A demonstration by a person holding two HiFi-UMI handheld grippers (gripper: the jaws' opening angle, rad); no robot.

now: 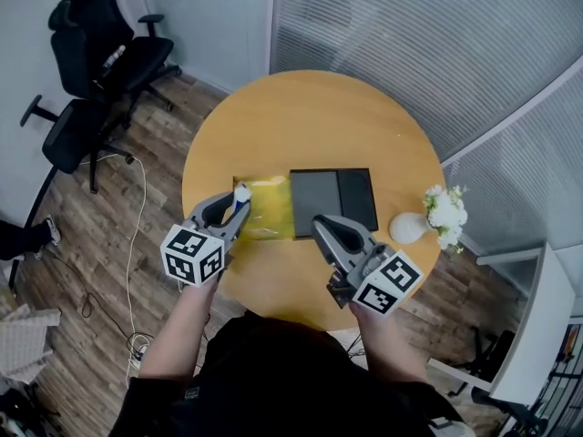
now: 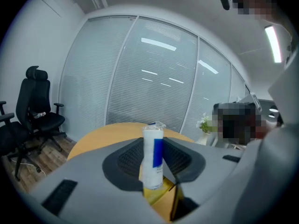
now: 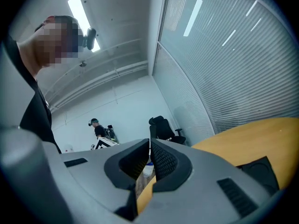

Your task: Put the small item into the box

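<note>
Left hand-held gripper [image 1: 235,209] pinched small white-and-blue tube [image 2: 153,155] upright at mid-body, above edge of yellow sheet [image 1: 271,209]. Dark box [image 1: 333,198] lay at 3 o'clock on bench [image 1: 310,116]. Right hand-held gripper [image 1: 321,226] pressed together, empty. Tube judged light, soft-skinned, crushable; mid-body hold looked best.

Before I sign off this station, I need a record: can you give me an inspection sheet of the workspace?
Surface: round wooden table.
Job's things: white tube held in left gripper; black box flat on table.
Clutter: yellow packet beside box; vase of flowers at table edge.
Grippers: left gripper shut on white tube; right gripper shut, empty.
Cables: white cable on floor.
Surroundings: office chairs, blinds.
</note>
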